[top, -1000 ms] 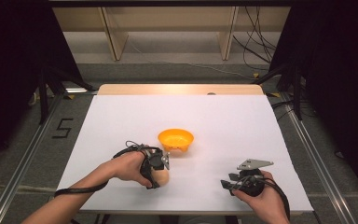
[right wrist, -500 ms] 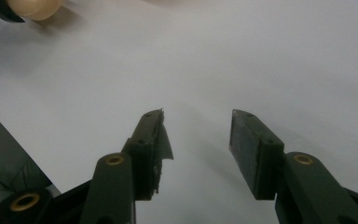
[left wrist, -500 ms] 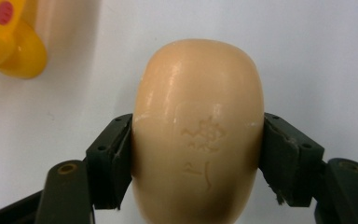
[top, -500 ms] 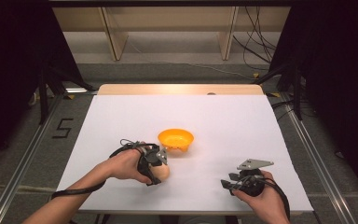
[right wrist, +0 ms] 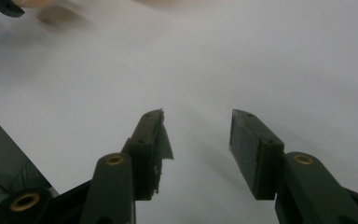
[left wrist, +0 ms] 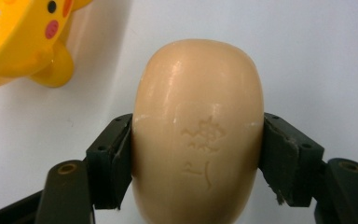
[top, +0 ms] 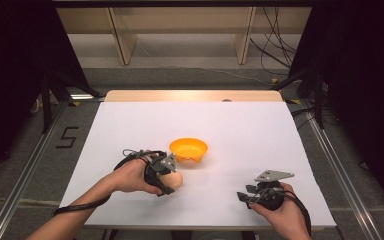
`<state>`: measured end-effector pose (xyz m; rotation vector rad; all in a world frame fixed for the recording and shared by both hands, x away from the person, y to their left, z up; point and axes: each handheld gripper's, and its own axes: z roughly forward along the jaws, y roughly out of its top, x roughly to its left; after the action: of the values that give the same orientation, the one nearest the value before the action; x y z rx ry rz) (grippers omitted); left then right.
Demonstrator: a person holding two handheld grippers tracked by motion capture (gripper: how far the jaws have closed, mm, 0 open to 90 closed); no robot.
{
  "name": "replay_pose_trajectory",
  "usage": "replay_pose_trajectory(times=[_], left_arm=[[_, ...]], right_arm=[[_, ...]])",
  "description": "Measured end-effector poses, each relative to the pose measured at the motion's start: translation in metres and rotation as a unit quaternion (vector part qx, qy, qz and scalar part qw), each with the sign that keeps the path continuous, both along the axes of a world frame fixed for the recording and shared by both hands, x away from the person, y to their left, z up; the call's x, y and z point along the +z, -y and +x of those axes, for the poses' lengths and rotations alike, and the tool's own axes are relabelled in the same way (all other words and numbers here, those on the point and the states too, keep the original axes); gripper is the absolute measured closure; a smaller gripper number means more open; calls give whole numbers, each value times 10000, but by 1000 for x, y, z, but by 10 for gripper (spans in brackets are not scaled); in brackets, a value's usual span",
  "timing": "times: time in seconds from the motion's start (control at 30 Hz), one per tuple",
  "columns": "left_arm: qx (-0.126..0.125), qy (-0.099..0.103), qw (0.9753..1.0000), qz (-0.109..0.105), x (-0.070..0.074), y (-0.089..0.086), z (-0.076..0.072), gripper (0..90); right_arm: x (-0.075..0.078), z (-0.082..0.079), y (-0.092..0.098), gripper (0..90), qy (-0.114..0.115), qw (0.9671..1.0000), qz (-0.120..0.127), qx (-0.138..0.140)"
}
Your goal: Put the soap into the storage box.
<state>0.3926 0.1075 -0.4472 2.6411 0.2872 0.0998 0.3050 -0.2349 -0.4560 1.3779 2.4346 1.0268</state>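
Note:
A tan oval soap bar (left wrist: 198, 135) with a stamped mark sits between the jaws of my left gripper (left wrist: 198, 154), which is shut on its two sides. From the high view the same soap bar (top: 174, 179) pokes out of the left gripper (top: 166, 176) just in front of a yellow-orange bowl (top: 188, 149). That bowl (left wrist: 16, 39), with a painted face and small foot, fills the upper left of the left gripper view. My right gripper (right wrist: 196, 149) hangs open low over bare white table, and it is at the front right (top: 245, 196) in the high view.
The white table (top: 250, 130) has a wooden strip along its far edge. Shelving legs and cables stand on the floor beyond it, and metal rails run along both sides.
The left gripper with the soap bar has shifted slightly toward the bowl. The right gripper has stayed where it was.

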Motion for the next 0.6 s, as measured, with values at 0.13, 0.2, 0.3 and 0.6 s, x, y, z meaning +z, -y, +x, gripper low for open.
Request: replay_pose_trajectory(times=[0.13, 0.2, 0.3, 0.6], left_arm=[[111, 6, 9997, -227, 2, -3, -1, 319], [117, 26, 9996, -259, 3, -5, -1, 319], [150, 17, 9993, -334, 3, -8, 0, 319], [259, 60, 9977, -619, 5, -17, 0, 320]], right_arm=[[-1, 0, 1, 550, 101, 9999, -25, 41], [-1, 0, 1, 549, 109, 9999, -20, 49], [1, 0, 0, 549, 47, 10000, 20, -16], [1, 1, 1, 546, 203, 9998, 22, -25]])
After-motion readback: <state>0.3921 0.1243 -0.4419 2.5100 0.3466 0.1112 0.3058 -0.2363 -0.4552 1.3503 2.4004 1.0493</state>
